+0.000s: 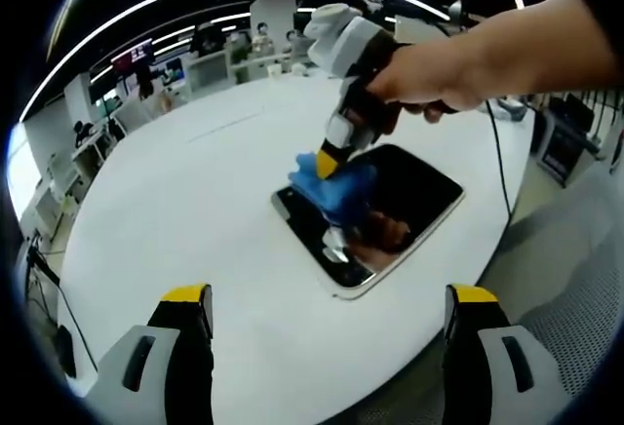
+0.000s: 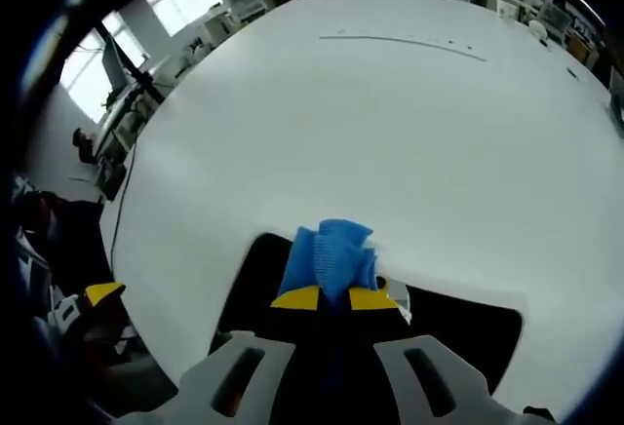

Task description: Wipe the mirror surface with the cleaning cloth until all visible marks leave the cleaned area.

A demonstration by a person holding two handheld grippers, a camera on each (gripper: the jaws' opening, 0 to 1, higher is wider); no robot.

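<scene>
Open-plan office, big round white worktop (image 1: 195,211); mirror (image 1: 390,212) lies flat near its edge, dark glass, pale frame. Right hand-held gripper (image 1: 330,160) is clamped on the blue cloth (image 1: 336,189), jaws pinching its upper part, the bunched end pressed on the glass at the mirror's far-left end as the left gripper view has it. In the right gripper view the cloth (image 2: 331,257) sits straight ahead of the tips (image 2: 332,297), over the mirror's (image 2: 487,332) far edge. Mirror's long axis runs diagonally in the left gripper view, from the cloth end toward the right hand (image 1: 439,69); most of the glass lies that way, so I'd judge the next stroke pulls back along it. Left hand-held gripper (image 1: 327,298) hangs with jaws spread wide, empty, well short of the mirror; right is plainly the nearer. Marks too small to tell.
</scene>
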